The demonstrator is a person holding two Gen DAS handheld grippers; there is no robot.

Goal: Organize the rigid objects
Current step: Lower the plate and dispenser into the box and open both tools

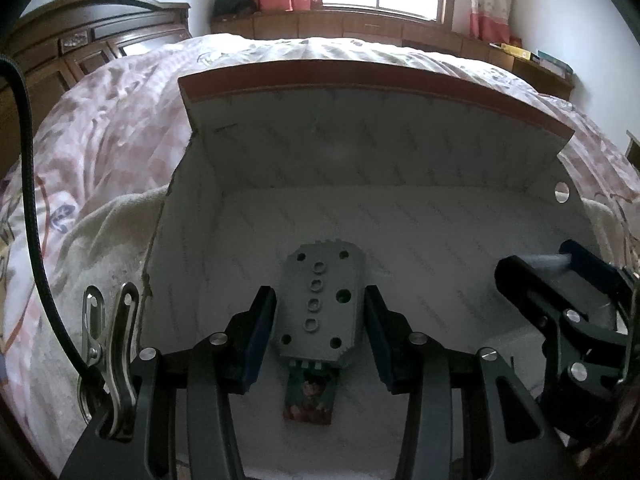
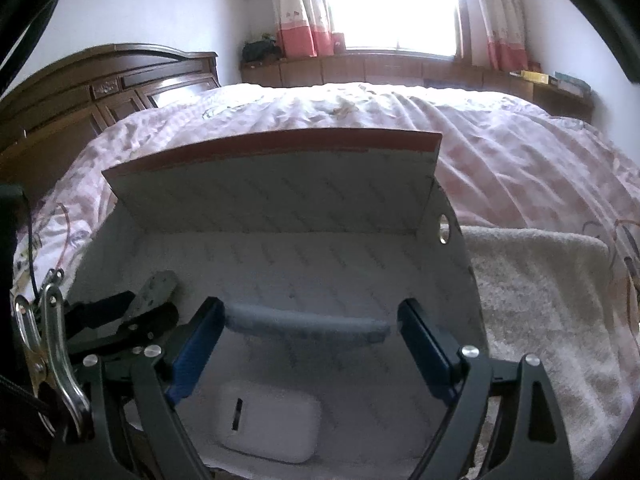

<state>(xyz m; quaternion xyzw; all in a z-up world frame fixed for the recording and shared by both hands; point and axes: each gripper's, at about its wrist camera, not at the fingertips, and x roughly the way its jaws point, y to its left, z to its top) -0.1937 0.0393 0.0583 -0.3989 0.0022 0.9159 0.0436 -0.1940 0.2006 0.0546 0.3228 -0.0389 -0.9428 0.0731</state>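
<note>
Placing step: left gripper point(image 1: 320, 332) half-open astride grey plate point(image 1: 320, 308), lower centre; right gripper point(image 2: 310, 344) wide around blue-grey bar point(image 2: 308, 326) inside box point(image 1: 400, 152). Next: withdraw clear.

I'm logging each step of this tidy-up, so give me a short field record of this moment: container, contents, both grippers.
container: open cardboard box, flap up, on a bed
contents: grey plate with holes; small picture card; white case
left gripper: jaws either side of the grey plate, contact unclear
right gripper: jaws spanning a grey-blue bar, grip unclear
</note>
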